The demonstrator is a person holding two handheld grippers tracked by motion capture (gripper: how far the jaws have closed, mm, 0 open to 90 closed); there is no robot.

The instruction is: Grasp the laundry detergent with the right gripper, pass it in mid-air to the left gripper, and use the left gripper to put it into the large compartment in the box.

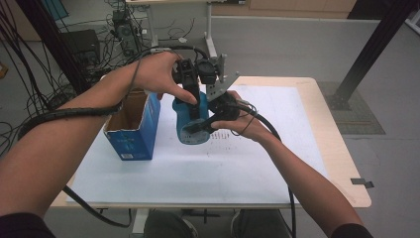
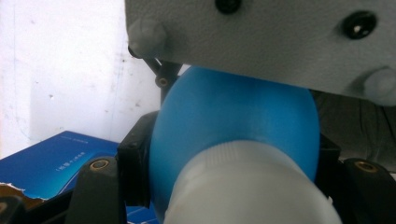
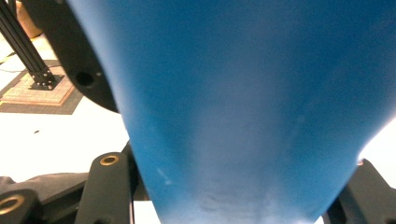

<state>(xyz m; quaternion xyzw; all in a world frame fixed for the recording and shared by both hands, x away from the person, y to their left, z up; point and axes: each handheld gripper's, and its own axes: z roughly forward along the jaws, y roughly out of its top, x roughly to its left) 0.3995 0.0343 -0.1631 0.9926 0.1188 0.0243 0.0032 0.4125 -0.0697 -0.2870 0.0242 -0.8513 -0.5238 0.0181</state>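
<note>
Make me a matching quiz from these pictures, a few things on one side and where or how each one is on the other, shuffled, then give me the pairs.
Things:
1. blue bottle
2. blue box
3. left gripper
4. right gripper

States:
A. stands open-topped on the table
B. clamped on the bottle from above
C. clamped on the bottle from the side
D. held between both grippers

Pairs: 1-D, 2-A, 3-B, 4-C
</note>
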